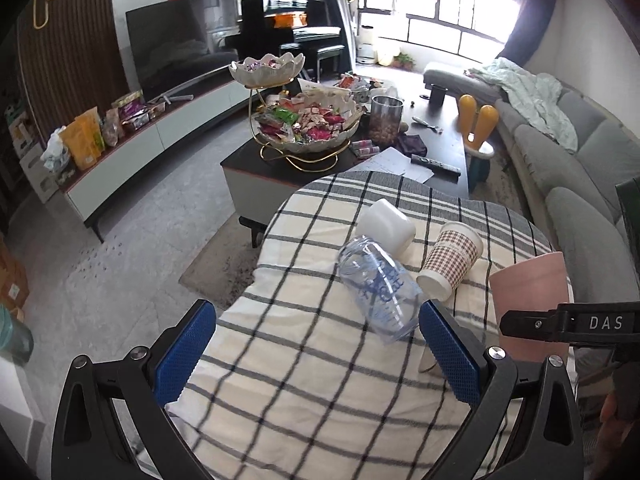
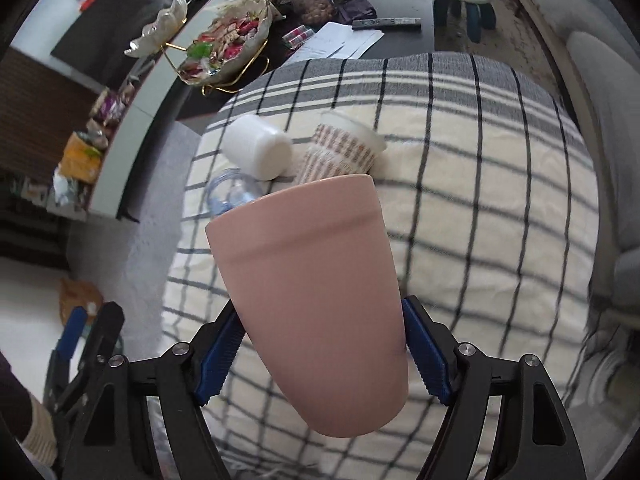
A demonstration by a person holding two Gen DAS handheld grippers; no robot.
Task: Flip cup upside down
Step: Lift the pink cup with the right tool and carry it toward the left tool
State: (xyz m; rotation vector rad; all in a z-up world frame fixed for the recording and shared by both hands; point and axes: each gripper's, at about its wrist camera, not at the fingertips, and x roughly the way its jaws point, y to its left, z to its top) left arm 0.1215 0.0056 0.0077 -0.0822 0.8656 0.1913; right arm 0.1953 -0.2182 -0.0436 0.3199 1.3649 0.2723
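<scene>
My right gripper (image 2: 322, 354) is shut on a pink cup (image 2: 316, 288) and holds it above the checked cloth (image 2: 480, 208), tilted, with its rim pointing away and up. The same cup (image 1: 530, 292) and the right gripper's finger show at the right edge of the left wrist view. My left gripper (image 1: 316, 354) is open and empty above the cloth (image 1: 304, 380). A clear plastic bottle (image 1: 378, 290) lies on its side just beyond its right pad. A checked paper cup (image 1: 450, 260) and a white cup (image 1: 386, 226) lie on their sides behind it.
A dark coffee table (image 1: 436, 152) beyond the cloth carries a two-tier snack bowl (image 1: 304, 120), a jar, papers and a remote. A grey sofa (image 1: 560, 168) runs along the right. A TV cabinet (image 1: 132, 152) stands at the left.
</scene>
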